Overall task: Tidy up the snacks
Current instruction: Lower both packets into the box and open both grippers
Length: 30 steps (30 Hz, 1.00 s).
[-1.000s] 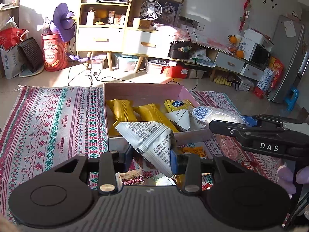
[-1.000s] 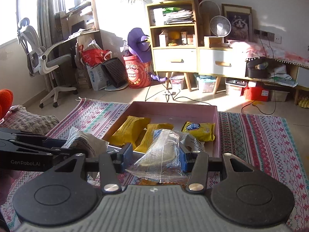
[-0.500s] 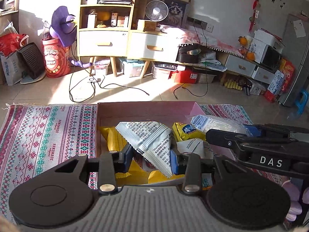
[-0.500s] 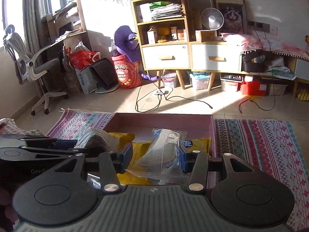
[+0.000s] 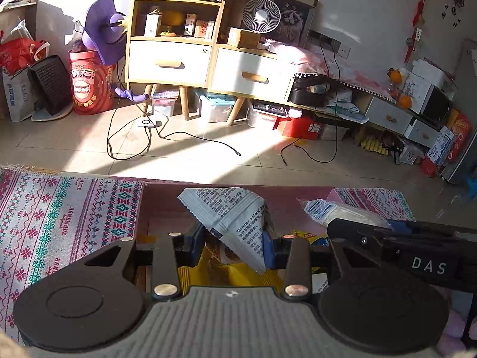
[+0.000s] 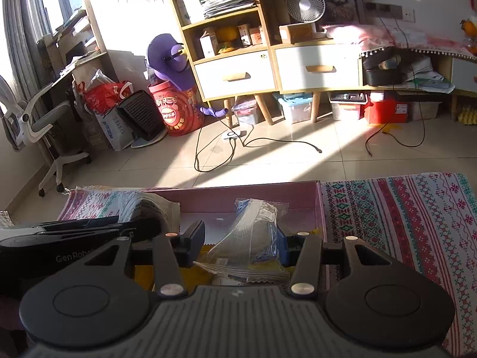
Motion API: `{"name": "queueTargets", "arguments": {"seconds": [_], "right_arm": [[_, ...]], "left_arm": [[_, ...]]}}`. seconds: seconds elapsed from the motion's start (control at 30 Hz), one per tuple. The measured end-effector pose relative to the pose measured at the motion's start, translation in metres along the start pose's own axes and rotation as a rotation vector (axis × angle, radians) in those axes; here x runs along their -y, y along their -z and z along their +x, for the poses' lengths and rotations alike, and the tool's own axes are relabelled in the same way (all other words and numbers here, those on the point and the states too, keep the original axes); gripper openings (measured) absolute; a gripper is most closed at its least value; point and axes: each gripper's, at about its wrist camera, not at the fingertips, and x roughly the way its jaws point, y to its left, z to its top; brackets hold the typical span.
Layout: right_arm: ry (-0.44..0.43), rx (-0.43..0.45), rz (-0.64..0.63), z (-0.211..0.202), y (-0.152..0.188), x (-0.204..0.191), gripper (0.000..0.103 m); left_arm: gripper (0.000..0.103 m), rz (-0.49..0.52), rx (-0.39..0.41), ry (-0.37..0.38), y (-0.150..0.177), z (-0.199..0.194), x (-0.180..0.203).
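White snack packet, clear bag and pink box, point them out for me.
white snack packet [image 5: 235, 223], left wrist view, on its printed face.
clear bag [image 6: 256, 232], right wrist view, on its crinkled middle.
pink box [image 6: 268, 198], right wrist view, on its far wall.

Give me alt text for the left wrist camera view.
The left gripper holds a white printed snack packet over a pink box on a patterned rug. The right gripper, beside it, holds a clear bag.
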Motion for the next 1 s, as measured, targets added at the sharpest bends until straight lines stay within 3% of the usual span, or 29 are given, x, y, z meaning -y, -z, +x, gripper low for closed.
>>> {"name": "queueTargets", "arguments": {"seconds": [0.37, 0.43, 0.47, 0.63, 1.0], "right_arm": [[0.002, -0.03, 0.025, 0.012, 0.003, 0.001, 0.048], [0.001, -0.018, 0.038, 0.008, 0.002, 0.002, 0.066], [-0.004, -0.01, 0.042, 0.006, 0.002, 0.002, 0.068], [-0.003, 0.004, 0.056, -0.006, -0.003, 0.006, 0.074], [0.019, 0.017, 0.001, -0.035, -0.002, -0.001, 0.089]], "left_arm": [[0.048, 0.029, -0.035, -0.041, -0.003, 0.014, 0.005], [0.055, 0.039, -0.025, -0.036, -0.003, 0.012, 0.006], [0.057, 0.04, -0.02, -0.034, -0.004, 0.011, 0.006], [0.079, 0.048, -0.008, -0.022, -0.005, 0.002, 0.006], [0.094, 0.083, -0.006, 0.009, 0.006, -0.029, 0.013]]}}
